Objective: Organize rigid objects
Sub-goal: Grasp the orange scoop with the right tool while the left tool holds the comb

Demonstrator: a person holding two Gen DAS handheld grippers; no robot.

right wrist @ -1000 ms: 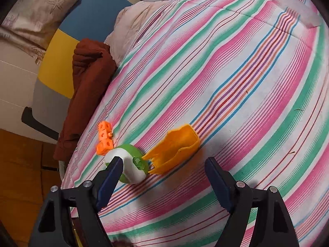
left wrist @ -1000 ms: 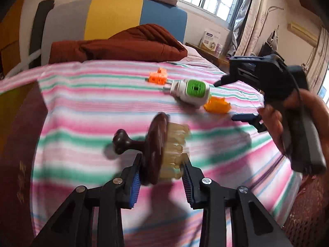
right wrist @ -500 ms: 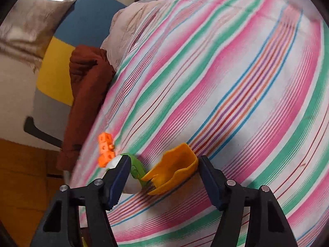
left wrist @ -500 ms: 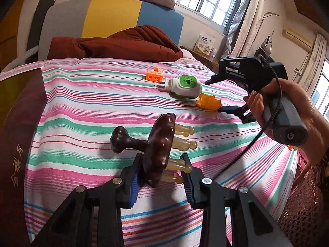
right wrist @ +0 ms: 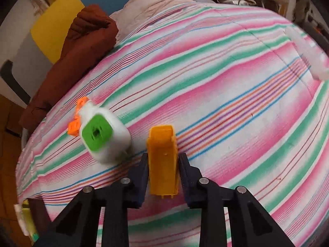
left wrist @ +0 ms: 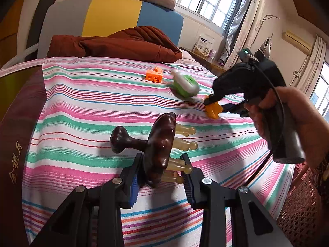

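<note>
My left gripper is shut on a dark brown wooden massage brush with yellowish prongs, held just above the striped bedspread. The brush's knob handle points left. Farther right, a hand holds my right gripper, which is shut on a small orange plastic scoop-shaped piece. In the right wrist view that orange piece stands lengthwise between the pads of the right gripper. A white and green plug-like device lies just left of it, blurred. An orange cube block lies behind the device.
A brown quilt is bunched at the head of the bed, in front of a grey, yellow and blue headboard. A dark box with gold lettering stands at the left. A woven wicker surface is at the lower right.
The right gripper's jaws closed onto the orange piece and the wrist rolled, so the piece now stands lengthwise. The white and green device shifted and tilted. The left gripper kept hold of the brush.
</note>
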